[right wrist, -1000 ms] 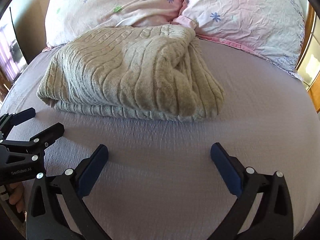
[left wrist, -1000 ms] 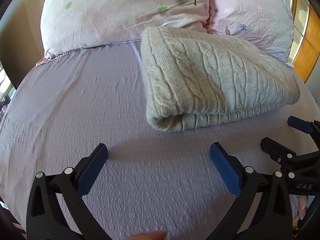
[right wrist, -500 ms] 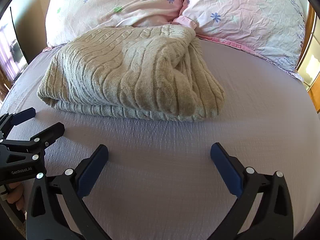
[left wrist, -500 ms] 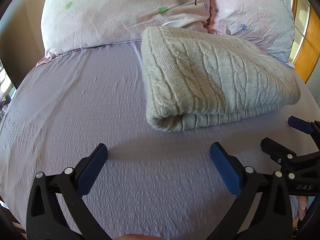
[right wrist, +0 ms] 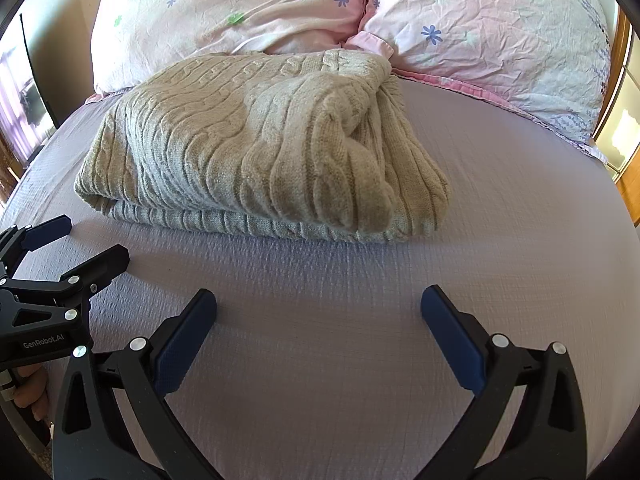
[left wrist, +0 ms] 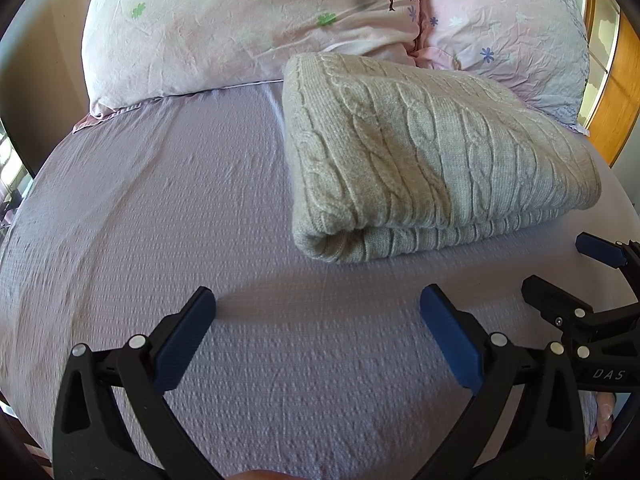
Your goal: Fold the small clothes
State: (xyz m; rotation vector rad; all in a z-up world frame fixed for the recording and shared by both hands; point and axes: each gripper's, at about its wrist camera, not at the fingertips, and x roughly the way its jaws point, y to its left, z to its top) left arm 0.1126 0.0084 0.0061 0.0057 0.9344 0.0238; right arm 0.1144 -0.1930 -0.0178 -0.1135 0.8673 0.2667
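Nothing has shifted since a second ago. My left gripper (left wrist: pixel 318 304) and right gripper (right wrist: pixel 319 304) both gape wide, holding nothing, above the lilac bedsheet (left wrist: pixel 160 208). The folded cable-knit sweater (left wrist: pixel 420 152) lies ahead against the pillows (left wrist: pixel 248 24). My left view shows its tidy rolled fold; only my right view shows the bunched sleeve (right wrist: pixel 320 152) on top.
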